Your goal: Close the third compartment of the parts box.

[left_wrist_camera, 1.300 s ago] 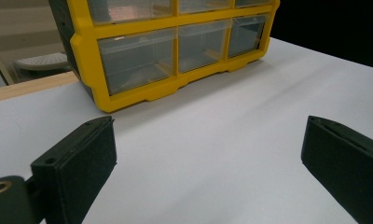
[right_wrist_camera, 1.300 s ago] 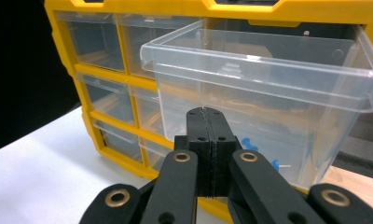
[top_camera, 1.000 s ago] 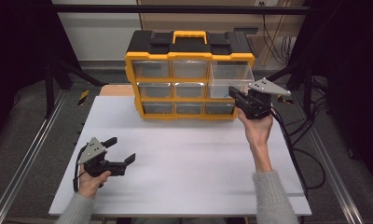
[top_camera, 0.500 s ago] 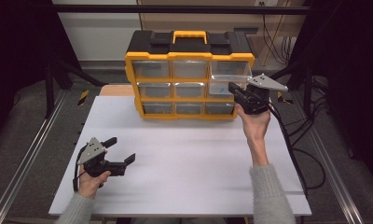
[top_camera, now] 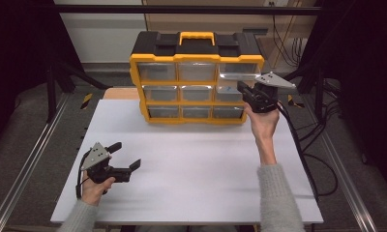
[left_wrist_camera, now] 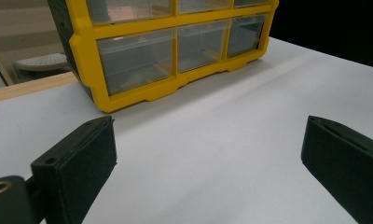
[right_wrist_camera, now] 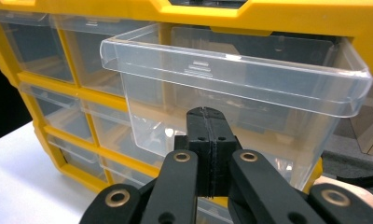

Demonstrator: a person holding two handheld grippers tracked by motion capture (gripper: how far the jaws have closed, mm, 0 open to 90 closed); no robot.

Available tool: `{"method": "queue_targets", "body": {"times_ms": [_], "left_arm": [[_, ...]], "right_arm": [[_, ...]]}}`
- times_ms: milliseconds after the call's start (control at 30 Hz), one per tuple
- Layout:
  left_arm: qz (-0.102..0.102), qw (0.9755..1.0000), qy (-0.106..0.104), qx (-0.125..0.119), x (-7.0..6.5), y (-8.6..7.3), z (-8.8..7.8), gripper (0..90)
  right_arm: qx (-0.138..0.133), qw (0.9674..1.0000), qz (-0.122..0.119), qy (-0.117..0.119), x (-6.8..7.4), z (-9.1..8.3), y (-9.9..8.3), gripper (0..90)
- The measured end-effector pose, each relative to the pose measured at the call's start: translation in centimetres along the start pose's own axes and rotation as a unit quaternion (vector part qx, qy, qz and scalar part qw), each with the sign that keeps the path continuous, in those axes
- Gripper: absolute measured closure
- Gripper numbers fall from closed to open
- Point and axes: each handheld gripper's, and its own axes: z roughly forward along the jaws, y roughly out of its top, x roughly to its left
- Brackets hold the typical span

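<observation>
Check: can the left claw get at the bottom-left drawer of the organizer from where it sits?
Probably yes. The left claw is open and faces the organizer; between it and the bottom-left drawer lies bare table. The right claw is off at the pulled-out top-right drawer.

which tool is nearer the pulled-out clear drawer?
Right. The right tool is shut, directly in front of the pulled-out drawer; contact unclear. The left tool sits open, far back near the table's front-left corner.

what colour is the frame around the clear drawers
Yellow frame, with a black top; best seen in the high view.
</observation>
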Motion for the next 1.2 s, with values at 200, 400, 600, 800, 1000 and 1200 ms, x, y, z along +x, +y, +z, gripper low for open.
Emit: {"method": "queue_targets", "body": {"times_ms": [200, 400, 600, 800, 1000, 1200], "left_arm": [[0.000, 1.0000, 0.000, 0.000, 0.0, 0.0, 0.0, 2.7], [-0.001, 1.0000, 0.000, 0.001, 0.0, 0.0, 0.0, 2.7], [0.000, 1.0000, 0.000, 0.002, 0.0, -0.1, 0.1, 2.7], [0.000, 1.0000, 0.001, 0.003, 0.0, -0.1, 0.1, 2.7], [0.000, 1.0000, 0.000, 0.003, 0.0, -0.1, 0.1, 2.7], [-0.001, 1.0000, 0.000, 0.003, 0.0, -0.1, 0.1, 2.7]], "right_arm": [[0.006, 1.0000, -0.003, -0.007, -0.2, 0.7, 0.1, 90.0], [0.010, 0.9999, -0.001, -0.013, -0.5, 1.3, 0.2, 90.0], [0.011, 0.9998, 0.000, -0.018, -0.8, 1.9, 0.2, 90.0], [0.012, 0.9997, 0.000, -0.022, -1.0, 2.4, 0.2, 90.0], [0.013, 0.9996, 0.002, -0.027, -1.3, 2.8, 0.2, 90.0], [0.016, 0.9994, 0.003, -0.030, -1.5, 3.1, 0.2, 90.0]]}}
